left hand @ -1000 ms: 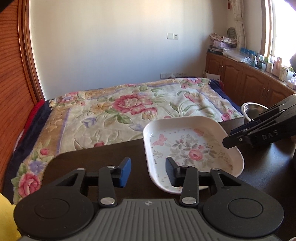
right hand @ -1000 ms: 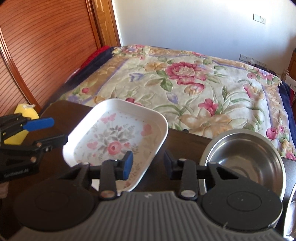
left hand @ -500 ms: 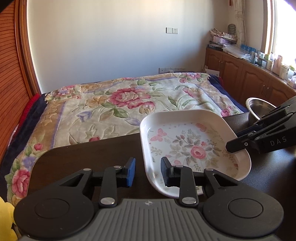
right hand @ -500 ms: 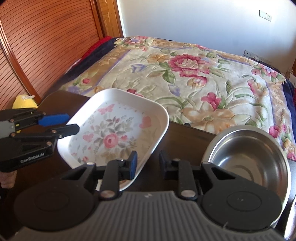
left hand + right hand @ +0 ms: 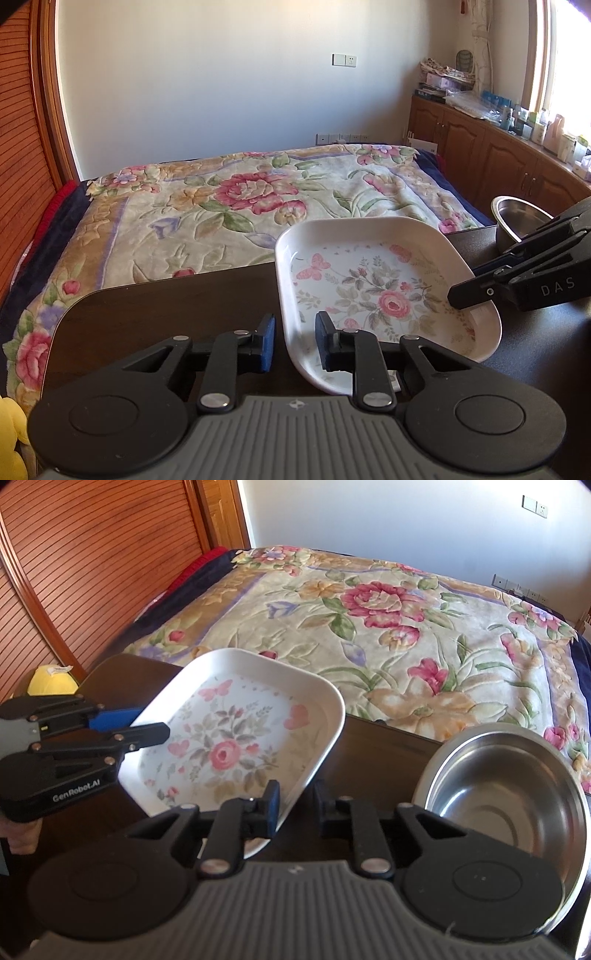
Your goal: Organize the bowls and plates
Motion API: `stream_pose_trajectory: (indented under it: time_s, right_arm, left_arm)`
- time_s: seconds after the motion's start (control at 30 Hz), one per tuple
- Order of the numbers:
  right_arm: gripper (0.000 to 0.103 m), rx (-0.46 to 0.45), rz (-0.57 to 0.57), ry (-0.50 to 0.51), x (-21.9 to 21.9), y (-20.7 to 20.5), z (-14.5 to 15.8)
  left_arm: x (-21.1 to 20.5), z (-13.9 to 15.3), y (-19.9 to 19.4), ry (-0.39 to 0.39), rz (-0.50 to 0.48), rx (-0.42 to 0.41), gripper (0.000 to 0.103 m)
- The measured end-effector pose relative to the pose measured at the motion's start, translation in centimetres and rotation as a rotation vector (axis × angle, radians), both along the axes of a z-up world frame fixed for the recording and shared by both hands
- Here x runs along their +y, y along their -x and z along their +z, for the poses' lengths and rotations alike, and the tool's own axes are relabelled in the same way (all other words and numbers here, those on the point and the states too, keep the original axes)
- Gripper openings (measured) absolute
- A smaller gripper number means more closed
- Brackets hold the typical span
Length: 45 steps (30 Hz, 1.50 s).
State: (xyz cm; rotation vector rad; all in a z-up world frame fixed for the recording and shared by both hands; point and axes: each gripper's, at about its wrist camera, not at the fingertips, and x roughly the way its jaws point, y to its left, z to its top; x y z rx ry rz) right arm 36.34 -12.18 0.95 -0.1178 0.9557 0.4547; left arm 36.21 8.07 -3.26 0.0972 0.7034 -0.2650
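Observation:
A white square plate [image 5: 373,280] with a flower print lies on the dark table; it also shows in the right wrist view [image 5: 236,746]. My left gripper [image 5: 293,343] straddles the plate's near left rim, its jaws narrowly open with a gap on each side. My right gripper [image 5: 295,806] straddles the plate's right rim in the same way, jaws narrowly open. A steel bowl [image 5: 506,786] stands upright on the table to the right of the plate; it also shows in the left wrist view [image 5: 517,218].
The dark table [image 5: 166,306] ends at a bed with a floral blanket [image 5: 240,206] just beyond it. A yellow soft toy [image 5: 50,679] sits at the left by a wooden slatted door [image 5: 74,572]. Wooden cabinets [image 5: 498,162] stand at the right.
Both grippers have moved in onto the plate's opposite rims and narrowed their jaws around them. The plate and bowl have stayed where they were.

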Motion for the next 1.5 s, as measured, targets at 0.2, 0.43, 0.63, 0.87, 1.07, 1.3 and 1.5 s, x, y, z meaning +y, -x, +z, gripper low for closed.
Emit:
stream_pose_trajectory:
  time_s: [0.2, 0.43, 0.63, 0.87, 1.07, 1.3, 1.5]
  right_arm:
    - [0.02, 0.004, 0.005, -0.01, 0.3, 0.2, 0.0]
    - [0.02, -0.004, -0.008, -0.041, -0.2, 0.6, 0.5]
    - [0.02, -0.021, -0.014, -0.059, -0.9, 1.6, 1.3]
    - [0.02, -0.05, -0.018, -0.085, -1.8, 3.1, 2.4]
    - [0.02, -0.077, -0.017, -0.107, -2.5, 4.7, 3.7]
    - [0.02, -0.105, -0.024, -0.125, -3.6, 6.7, 4.8]
    - [0.02, -0.122, -0.029, -0.127, -4.6, 8.6, 5.4]
  left_arm:
    - [-0.1, 0.2, 0.5, 0.008, 0.004, 0.013, 0.021]
    - [-0.1, 1.1, 1.8, 0.018, 0.003, 0.008, 0.021]
    - [-0.4, 2.5, 3.5, 0.008, -0.006, -0.02, 0.021]
    - [-0.8, 4.2, 6.0, 0.002, -0.011, -0.05, 0.021]
    - [-1.3, 5.9, 8.5, -0.001, -0.018, -0.082, 0.021]
    - [-2.0, 7.1, 11.1, 0.004, -0.033, -0.105, 0.021]
    - [-2.9, 7.4, 13.6, -0.002, -0.05, -0.109, 0.021]
